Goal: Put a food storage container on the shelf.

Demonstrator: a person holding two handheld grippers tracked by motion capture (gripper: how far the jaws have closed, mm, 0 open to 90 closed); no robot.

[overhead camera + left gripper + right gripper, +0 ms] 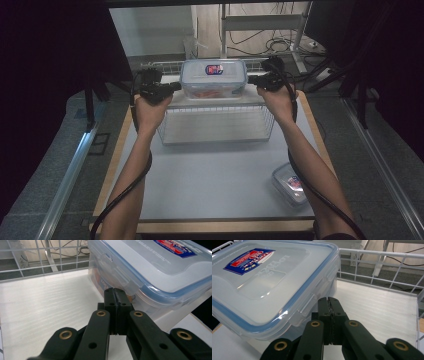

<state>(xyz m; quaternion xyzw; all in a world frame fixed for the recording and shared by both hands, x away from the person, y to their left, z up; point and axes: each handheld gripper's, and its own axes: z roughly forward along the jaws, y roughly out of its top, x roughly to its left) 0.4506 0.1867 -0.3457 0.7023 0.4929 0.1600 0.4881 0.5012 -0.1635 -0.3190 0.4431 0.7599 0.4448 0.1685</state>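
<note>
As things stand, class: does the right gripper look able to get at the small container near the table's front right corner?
Probably yes: the small container lies in the open, and the right gripper, shut and holding nothing, need only draw back from the large container.

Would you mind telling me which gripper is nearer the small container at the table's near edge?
Right. The right gripper is up at the big container's right end, on the small container's side; the left gripper is at the opposite end.

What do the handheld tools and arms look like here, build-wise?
Both tools are black. The left tool and right tool each have two flat jaws on linkage arms with brass-coloured pivot bushings. A black cable trails from each along the forearm. Forearms are bare; a dark sleeve edge shows.
</note>
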